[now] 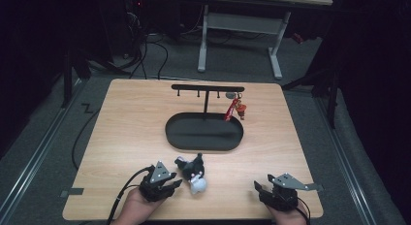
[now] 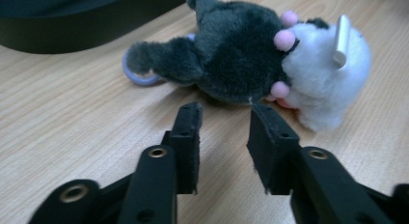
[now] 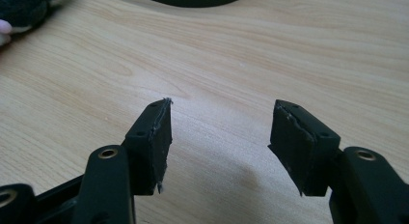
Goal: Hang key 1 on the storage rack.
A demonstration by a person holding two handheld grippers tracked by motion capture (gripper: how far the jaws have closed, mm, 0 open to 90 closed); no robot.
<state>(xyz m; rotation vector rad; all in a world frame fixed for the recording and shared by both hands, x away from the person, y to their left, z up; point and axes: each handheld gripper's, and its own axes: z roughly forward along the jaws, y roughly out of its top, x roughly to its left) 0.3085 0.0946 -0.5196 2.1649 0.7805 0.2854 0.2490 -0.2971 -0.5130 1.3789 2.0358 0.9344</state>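
A black and white plush toy [image 1: 193, 173] with pink spots lies on the wooden table [image 1: 126, 123] near its front edge. Up close, the plush toy [image 2: 251, 60] has a pale purple ring [image 2: 137, 74] at one end and a silver clip on its white part. My left gripper [image 1: 173, 183] sits just left of the toy, open, and the left gripper [image 2: 224, 113] jaws stand a little short of the dark fur with nothing between them. My right gripper [image 1: 259, 188] rests at the front right, and the right gripper [image 3: 222, 115] is open over bare wood.
A black oval tray [image 1: 174, 135] lies mid-table with a T-shaped hook rack [image 1: 207, 88] rising from it. A red keychain [image 1: 234, 108] hangs from the rack's right end. Desk legs and cables stand on the floor beyond the table.
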